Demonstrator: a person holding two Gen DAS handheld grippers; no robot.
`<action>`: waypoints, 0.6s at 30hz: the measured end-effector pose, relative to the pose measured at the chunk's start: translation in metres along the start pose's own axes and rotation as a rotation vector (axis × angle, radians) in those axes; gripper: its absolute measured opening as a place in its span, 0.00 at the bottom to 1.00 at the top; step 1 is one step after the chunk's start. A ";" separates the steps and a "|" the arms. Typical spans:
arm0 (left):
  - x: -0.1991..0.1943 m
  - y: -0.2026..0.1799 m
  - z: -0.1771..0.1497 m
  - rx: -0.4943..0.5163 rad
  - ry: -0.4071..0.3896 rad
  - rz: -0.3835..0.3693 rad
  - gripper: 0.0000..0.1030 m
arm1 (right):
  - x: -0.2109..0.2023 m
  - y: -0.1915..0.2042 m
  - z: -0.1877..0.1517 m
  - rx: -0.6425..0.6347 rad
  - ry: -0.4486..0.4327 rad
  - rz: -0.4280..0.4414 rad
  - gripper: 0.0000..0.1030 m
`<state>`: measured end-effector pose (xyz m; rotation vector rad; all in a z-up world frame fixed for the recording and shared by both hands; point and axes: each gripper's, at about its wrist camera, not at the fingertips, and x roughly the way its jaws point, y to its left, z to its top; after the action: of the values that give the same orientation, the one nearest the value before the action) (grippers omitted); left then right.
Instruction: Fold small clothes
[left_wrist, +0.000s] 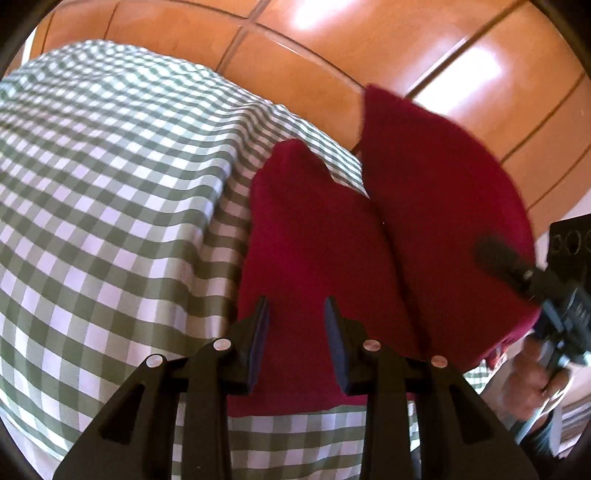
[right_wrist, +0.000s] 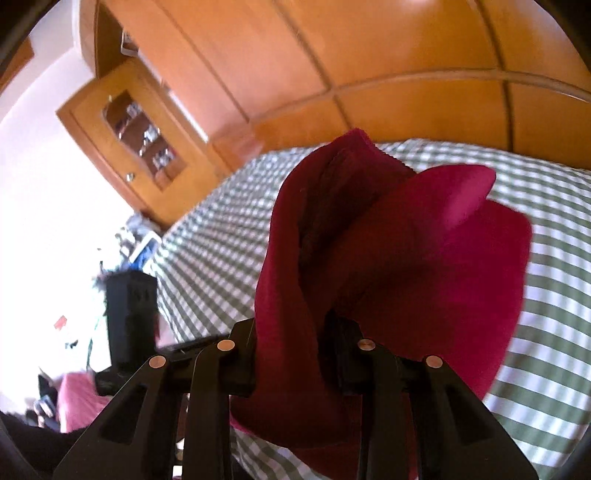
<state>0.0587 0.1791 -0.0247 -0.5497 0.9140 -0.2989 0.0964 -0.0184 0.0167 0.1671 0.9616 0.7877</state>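
A dark red garment (left_wrist: 314, 236) lies partly on the green-and-white checked tablecloth (left_wrist: 110, 206). My left gripper (left_wrist: 297, 317) is open, its jaws apart just above the flat part of the garment, holding nothing. My right gripper (left_wrist: 495, 254) shows at the right of the left wrist view, shut on the garment's right part and lifting it as a raised flap (left_wrist: 443, 192). In the right wrist view the red garment (right_wrist: 369, 266) is bunched between the fingers of my right gripper (right_wrist: 291, 332) and hangs over the checked cloth (right_wrist: 546, 314).
Orange wooden cabinet panels (left_wrist: 332, 48) stand behind the table. A wooden glass-door cabinet (right_wrist: 136, 136) is at the left in the right wrist view. My left gripper's black body (right_wrist: 129, 317) stands at the table's left edge. The table edge (left_wrist: 295, 110) runs near the garment.
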 end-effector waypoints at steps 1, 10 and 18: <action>-0.002 0.003 0.001 -0.010 -0.007 0.002 0.28 | 0.009 0.002 -0.004 -0.007 0.023 -0.001 0.26; -0.014 0.030 0.011 -0.127 -0.027 -0.043 0.31 | 0.048 0.022 -0.026 -0.142 0.139 -0.056 0.28; -0.023 0.021 0.028 -0.129 -0.039 -0.057 0.43 | -0.018 0.020 -0.048 -0.077 0.010 0.218 0.63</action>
<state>0.0680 0.2159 -0.0077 -0.6990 0.8852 -0.2816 0.0421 -0.0261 0.0105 0.2028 0.9310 1.0252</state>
